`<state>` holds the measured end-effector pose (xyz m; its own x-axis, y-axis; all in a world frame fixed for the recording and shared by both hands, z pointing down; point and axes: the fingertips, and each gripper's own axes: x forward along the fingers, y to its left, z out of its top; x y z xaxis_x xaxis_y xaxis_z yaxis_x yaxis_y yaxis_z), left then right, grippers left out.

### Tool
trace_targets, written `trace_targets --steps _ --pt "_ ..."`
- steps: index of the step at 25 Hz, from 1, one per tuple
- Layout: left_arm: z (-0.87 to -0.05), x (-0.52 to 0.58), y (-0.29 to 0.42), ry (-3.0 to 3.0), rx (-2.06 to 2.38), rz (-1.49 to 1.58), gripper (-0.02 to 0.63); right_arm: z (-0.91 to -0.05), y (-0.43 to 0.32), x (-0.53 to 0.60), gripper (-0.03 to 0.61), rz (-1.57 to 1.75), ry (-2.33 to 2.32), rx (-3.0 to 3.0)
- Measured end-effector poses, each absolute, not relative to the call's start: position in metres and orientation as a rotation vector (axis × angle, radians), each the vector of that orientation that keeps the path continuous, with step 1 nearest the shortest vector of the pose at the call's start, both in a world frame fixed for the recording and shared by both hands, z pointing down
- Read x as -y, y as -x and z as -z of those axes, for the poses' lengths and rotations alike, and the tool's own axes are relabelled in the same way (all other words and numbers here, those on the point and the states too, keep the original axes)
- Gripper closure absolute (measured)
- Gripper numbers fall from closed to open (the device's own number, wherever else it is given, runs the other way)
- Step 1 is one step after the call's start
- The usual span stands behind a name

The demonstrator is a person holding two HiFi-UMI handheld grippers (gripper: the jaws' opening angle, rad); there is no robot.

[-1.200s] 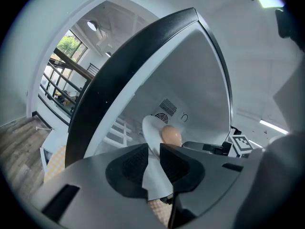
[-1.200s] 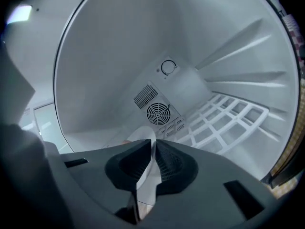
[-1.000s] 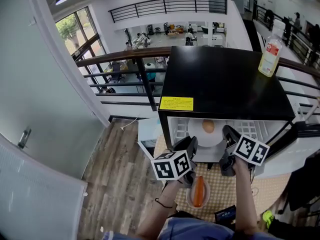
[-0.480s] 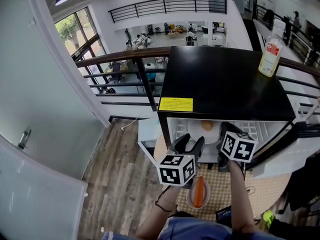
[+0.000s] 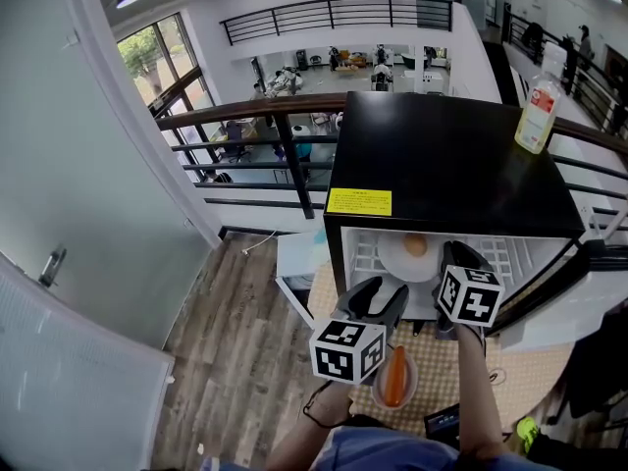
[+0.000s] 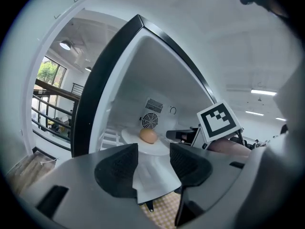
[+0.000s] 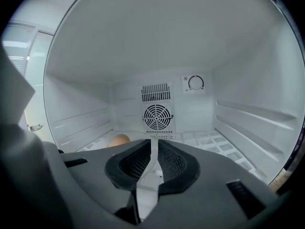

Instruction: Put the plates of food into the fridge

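Room: I stand on an upper level. A dark handrail [image 5: 245, 113] runs behind the fridge, an open hall with desks lies beyond it, and a tall window [image 5: 157, 57] is at the upper left.
Floor: grey-brown wood planks [image 5: 235, 341] at lower left; a yellow checked mat [image 5: 442, 371] lies in front of the fridge.
Fridge: the small black fridge [image 5: 442, 155] with a white inside sits centre right, its door open to the right. It has a yellow sticker [image 5: 359, 201] on top, and a clear plastic bottle [image 5: 538, 116] with a red label stands on its far right corner.
Inside: white wire shelf [image 5: 505, 255]; round fan grille [image 7: 158, 114] on the back wall.
Plate in fridge: the round white plate [image 5: 400, 263], carrying a tan egg-shaped piece [image 5: 415, 245], rests on the shelf near the front.
Plate outside: a small pale plate [image 5: 410, 391] with a long orange piece of food [image 5: 394, 376] sits on the mat, bottom centre.
Left gripper [image 5: 381, 294]: my fingers stand wide apart and have just been opening. The plate's near edge shows in the gap, with neither pad pressing on it.
Right gripper [image 7: 153, 163]: my fingers are nearly together, clamped on the white plate's right rim.
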<state>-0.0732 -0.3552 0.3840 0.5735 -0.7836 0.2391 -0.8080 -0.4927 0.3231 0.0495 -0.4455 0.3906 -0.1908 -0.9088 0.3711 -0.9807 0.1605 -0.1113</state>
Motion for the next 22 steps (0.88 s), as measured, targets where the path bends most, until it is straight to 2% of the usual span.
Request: trace_targets --steps 10,16,22 --pt "-0.382 0.321 0.075 -2.469 1.221 -0.064 0.407 -0.359 -0.039 0.378 0.540 -0.465 -1.781 2.409" --pt "-0.393 0.296 0.076 -2.510 1.162 -0.082 0.451 -0.372 -0.029 0.334 0.540 -0.685 -1.701 2.509" --pt "-0.413 0.270 0.084 -2.475 1.137 -0.076 0.508 -0.401 -0.014 0.290 0.541 -0.757 -1.589 2.520"
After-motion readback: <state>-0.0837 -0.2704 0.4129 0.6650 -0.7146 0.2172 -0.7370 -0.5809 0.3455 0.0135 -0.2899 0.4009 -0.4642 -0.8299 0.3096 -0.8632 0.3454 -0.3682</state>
